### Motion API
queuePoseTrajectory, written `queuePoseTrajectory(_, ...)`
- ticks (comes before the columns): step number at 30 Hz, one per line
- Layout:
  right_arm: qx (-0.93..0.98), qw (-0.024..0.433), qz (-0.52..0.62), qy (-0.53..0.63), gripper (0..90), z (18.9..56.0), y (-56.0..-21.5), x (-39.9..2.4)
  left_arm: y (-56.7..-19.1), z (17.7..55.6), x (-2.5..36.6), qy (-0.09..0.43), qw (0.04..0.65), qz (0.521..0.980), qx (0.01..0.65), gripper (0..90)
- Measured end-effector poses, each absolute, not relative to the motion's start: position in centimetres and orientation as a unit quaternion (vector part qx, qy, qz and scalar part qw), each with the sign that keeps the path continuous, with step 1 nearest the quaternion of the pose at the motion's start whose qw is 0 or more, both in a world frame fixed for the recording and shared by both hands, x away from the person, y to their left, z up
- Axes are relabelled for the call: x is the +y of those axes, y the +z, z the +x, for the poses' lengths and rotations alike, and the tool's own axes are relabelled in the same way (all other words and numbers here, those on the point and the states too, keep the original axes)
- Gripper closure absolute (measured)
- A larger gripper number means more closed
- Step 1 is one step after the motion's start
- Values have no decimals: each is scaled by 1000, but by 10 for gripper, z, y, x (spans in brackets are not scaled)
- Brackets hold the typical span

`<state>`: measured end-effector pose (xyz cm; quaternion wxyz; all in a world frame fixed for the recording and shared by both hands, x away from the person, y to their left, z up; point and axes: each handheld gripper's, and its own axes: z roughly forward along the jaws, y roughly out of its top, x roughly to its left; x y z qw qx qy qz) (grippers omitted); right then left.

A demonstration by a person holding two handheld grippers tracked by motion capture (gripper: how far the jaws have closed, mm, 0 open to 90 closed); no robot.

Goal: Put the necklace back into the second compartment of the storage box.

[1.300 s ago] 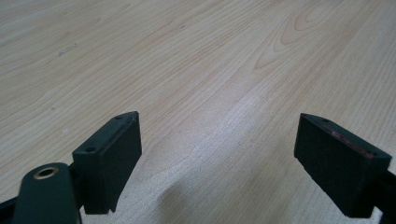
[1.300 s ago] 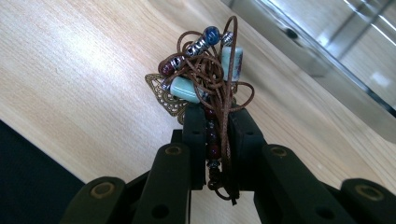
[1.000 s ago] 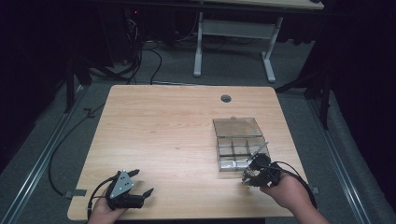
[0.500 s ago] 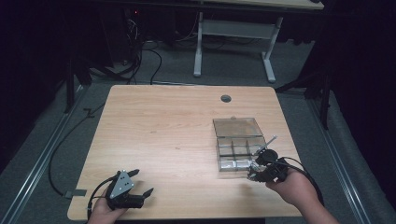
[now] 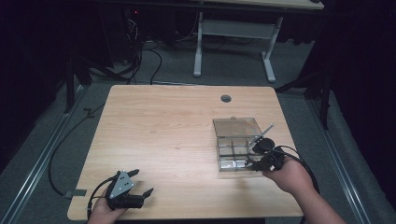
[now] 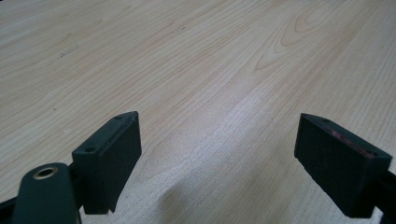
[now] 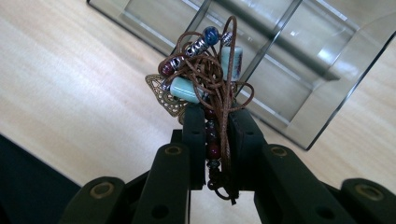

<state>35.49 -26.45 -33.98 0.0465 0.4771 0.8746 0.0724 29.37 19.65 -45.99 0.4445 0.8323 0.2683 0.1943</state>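
Observation:
My right gripper [image 7: 217, 116] is shut on a bundled beaded necklace [image 7: 205, 65]: brown cord, pale green, blue and dark red beads and a brass filigree charm. It hangs just above the near right corner of a clear plastic compartment box [image 7: 299, 56]. In the high view the right gripper [image 5: 256, 157] sits at the box's [image 5: 236, 142] front right edge. My left gripper [image 5: 140, 183] rests near the table's front left with its jaws wide open; in the left gripper view its pads [image 6: 112, 154] have only bare wood between them.
The wooden table [image 5: 163, 130] has a round cable hole [image 5: 226, 98] at the back. Cables trail from both grippers. Dark floor, a desk frame [image 5: 233, 32] and loose cables lie beyond the far edge.
My right gripper has risen with the necklace and moved slightly right and farther along the box's front right corner. The left gripper has stayed put.

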Motion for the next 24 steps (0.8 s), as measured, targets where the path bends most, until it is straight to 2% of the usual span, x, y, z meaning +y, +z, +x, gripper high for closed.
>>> queuePoseTrajectory(24,863,52,498,68,797,415,-347,-259,-460,294,196,192,445,834,265,153)
